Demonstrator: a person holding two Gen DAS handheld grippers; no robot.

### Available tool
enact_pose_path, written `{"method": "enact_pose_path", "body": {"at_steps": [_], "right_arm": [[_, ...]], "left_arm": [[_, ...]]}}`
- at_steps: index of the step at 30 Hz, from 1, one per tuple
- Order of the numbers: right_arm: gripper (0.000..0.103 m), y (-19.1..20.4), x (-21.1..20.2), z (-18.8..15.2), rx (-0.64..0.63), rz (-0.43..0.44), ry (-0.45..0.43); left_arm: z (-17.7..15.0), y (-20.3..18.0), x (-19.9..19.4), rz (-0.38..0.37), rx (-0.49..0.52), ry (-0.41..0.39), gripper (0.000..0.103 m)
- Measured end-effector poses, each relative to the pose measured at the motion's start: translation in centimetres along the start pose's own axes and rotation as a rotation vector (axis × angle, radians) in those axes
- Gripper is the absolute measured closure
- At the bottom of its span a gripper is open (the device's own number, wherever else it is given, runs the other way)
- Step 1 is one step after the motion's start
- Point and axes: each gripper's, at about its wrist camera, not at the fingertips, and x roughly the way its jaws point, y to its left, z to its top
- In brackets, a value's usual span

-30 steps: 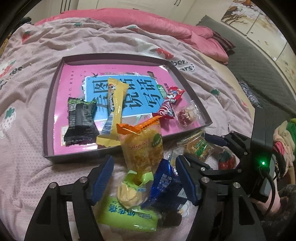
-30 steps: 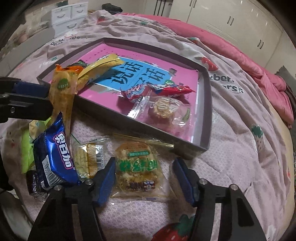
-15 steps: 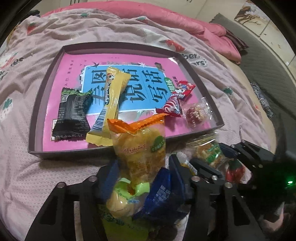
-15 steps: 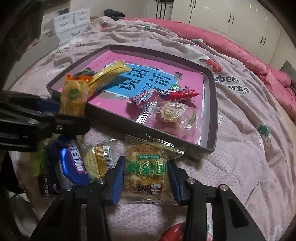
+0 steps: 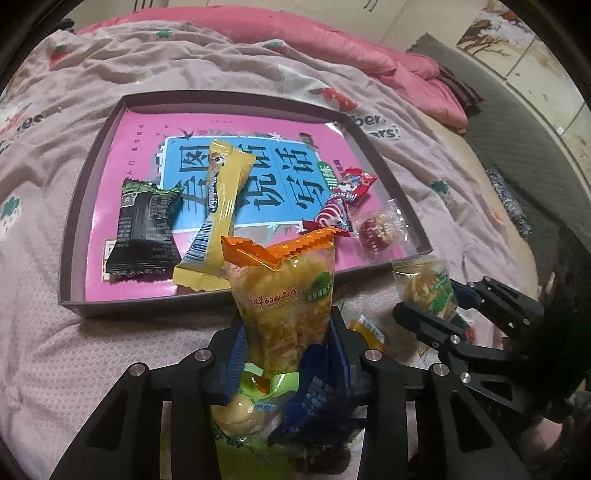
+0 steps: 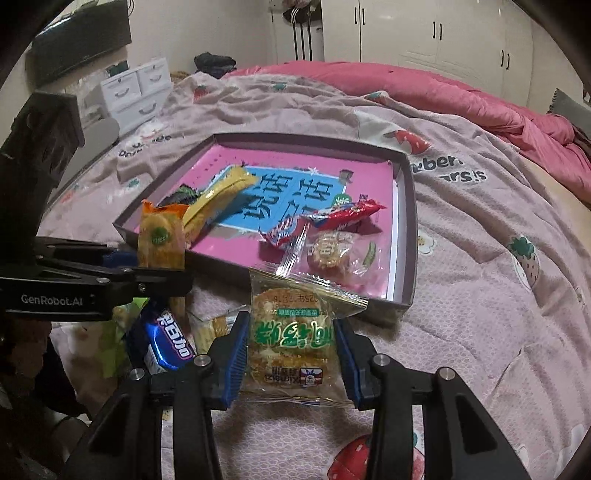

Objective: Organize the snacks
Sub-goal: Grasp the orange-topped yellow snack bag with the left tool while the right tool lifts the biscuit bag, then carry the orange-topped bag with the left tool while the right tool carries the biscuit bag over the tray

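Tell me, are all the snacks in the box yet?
Not yet. The box already holds a black packet, a yellow stick, red candies and a clear-wrapped cake. The left gripper is pinching the orange-topped bag; the right gripper holds a green-labelled cake. A blue packet and others wait on the bed.

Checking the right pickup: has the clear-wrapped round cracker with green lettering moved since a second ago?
Yes. The clear-wrapped round cracker has tilted up off the pink bedspread, its top now overlapping the shallow grey tray's near wall.

A home bedroom: a bed (image 6: 461,258) with a strawberry-print cover, white wardrobes (image 6: 424,33) behind it, a small drawer unit (image 6: 136,88) beside it.
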Motion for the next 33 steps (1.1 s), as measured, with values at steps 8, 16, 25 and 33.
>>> {"method": "enact_pose_path", "body": {"at_steps": [8,16,25,33], "right_arm": [[0.059,0.2,-1.0,0.4,-0.002,0.009,-0.051],[0.059,0.0,-2.1,0.7,0.016,0.023,-0.109],[0.059,-0.2,-3.2,0.9,0.027,0.022,-0.164],[0.059,-0.4,-3.6,1.0,0.030,0.011,-0.187]], "left_arm": [[0.2,0.1,-2.6,-0.025,0.007,-0.056,0.062],[0.6,1.0,-4.5,-0.026,-0.012,-0.104,0.062],[1.5,2.8,-6.1,-0.009,-0.052,-0.153,0.062],[2.6,4.8,-8.1,0.013,-0.089,-0.223,0.062]]}}
